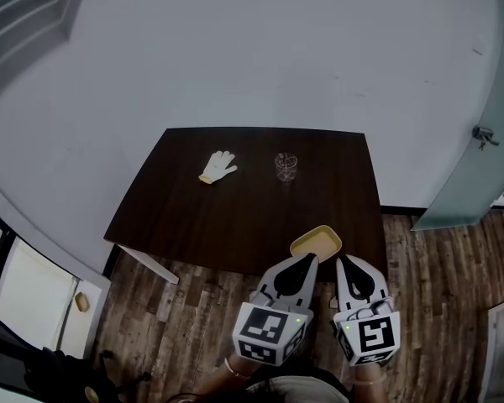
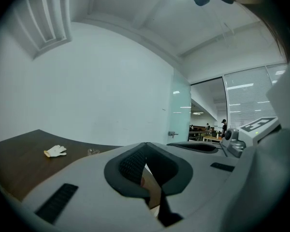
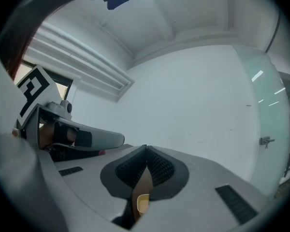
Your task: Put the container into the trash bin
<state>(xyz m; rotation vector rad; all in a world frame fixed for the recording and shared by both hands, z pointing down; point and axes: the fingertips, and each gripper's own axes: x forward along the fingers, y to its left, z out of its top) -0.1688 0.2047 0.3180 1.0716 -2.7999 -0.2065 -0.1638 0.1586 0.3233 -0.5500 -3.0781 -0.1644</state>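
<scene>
Grey wall and plank floor (image 1: 437,292) are framing a dark worktop (image 1: 235,217), where a white glove (image 1: 217,166) and a clear glass (image 1: 286,165) are sitting near the far edge, apart from each other. Black-and-white square markers are showing on each gripper's cube. Both hands are holding their grippers level and side by side, pointing toward the wall. The left gripper (image 1: 307,262) is clamping its fingers (image 2: 130,164) shut on the near rim of the yellow container (image 1: 316,242). The right gripper (image 1: 343,264) is doing likewise – its fingers (image 3: 160,166) are pinching a thin tan edge of that same rim. The container is hanging between the two, at the worktop's front edge near its right corner.
</scene>
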